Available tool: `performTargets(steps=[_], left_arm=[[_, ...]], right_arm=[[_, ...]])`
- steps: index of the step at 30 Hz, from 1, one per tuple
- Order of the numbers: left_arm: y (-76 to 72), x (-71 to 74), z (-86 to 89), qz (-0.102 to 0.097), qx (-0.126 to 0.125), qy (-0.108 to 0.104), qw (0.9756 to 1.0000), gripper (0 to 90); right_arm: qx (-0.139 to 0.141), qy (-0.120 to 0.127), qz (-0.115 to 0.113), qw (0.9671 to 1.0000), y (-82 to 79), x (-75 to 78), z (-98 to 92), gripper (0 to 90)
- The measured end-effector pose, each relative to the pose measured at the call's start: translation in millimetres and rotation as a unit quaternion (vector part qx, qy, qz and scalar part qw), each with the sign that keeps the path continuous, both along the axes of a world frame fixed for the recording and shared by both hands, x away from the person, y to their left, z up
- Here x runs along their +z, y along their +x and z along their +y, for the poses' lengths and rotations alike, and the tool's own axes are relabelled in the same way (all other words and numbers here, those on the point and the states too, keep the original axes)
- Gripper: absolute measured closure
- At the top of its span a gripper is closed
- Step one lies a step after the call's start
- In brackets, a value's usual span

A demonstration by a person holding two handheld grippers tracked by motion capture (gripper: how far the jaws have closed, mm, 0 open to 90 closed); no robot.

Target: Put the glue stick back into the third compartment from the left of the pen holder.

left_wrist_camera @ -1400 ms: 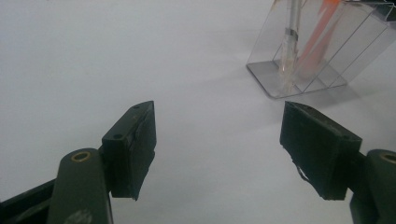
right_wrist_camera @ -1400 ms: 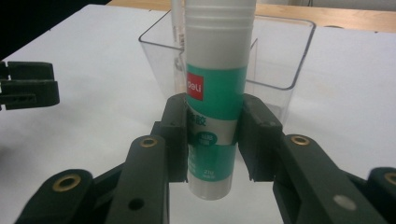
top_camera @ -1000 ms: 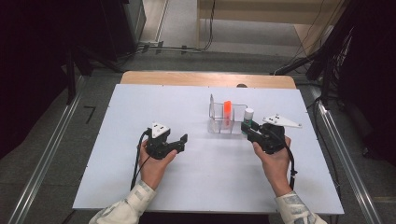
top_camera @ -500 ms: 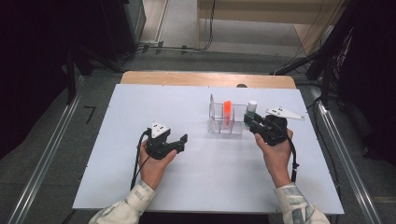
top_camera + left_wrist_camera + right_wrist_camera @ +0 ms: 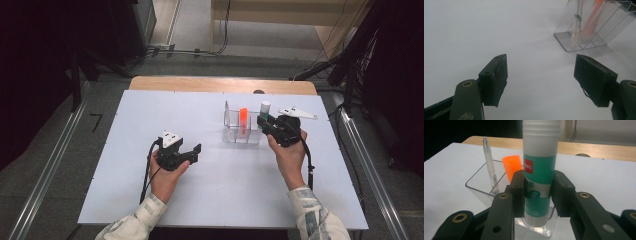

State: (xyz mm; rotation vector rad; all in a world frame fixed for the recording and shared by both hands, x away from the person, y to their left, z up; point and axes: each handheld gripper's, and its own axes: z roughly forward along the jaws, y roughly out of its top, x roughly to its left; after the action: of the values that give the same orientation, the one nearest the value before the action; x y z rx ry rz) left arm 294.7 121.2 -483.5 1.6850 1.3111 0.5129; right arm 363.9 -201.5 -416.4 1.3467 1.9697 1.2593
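My right gripper (image 5: 537,192) is shut on a green-and-white glue stick (image 5: 540,165) and holds it upright, pads on its lower half. The stick's bottom end hangs over the nearest compartment of a clear plastic organizer (image 5: 477,188); whether it touches the floor there I cannot tell. In the high view the right gripper (image 5: 264,125) and glue stick (image 5: 265,107) stand at the organizer's (image 5: 235,139) right end. An orange highlighter (image 5: 243,118) and a white pen (image 5: 489,165) stand in it. My left gripper (image 5: 194,154) rests open over bare table, nothing between its jaws.
The white table (image 5: 150,115) spreads wide to the left and front. From the left gripper view the organizer (image 5: 599,37) lies ahead at upper right with the highlighter (image 5: 591,20) inside. A wooden strip (image 5: 220,85) edges the table's far side.
My right gripper has carried the glue stick away from the person, up to the organizer's right end. The left hand has stayed put.
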Motion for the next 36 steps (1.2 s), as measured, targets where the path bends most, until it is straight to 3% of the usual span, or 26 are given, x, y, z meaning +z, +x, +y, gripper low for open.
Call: performTargets(steps=[7, 16, 25, 36], left_arm=[[0.1, -0.1, 0.0, 0.001, -0.001, -0.001, 1.0000, 27.6], [0.1, -0.1, 0.3, 0.002, -0.002, -0.002, 1.0000, 27.6], [-0.2, -0.3, 0.0, 0.002, -0.003, -0.003, 1.0000, 27.6], [-0.2, -0.8, -0.8, 0.002, -0.002, -0.003, 1.0000, 27.6]], right_arm=[[-0.001, 0.001, 0.001, 1.0000, 12.8, 0.4, 8.9, 63.8], [-0.009, 0.000, 0.017, 0.9998, 24.0, -12.6, 12.2, 63.7], [-0.008, -0.004, 0.030, 0.9995, 21.8, -29.4, 12.1, 63.5], [-0.003, -0.010, 0.021, 0.9997, 17.6, -25.9, 12.6, 59.8]])
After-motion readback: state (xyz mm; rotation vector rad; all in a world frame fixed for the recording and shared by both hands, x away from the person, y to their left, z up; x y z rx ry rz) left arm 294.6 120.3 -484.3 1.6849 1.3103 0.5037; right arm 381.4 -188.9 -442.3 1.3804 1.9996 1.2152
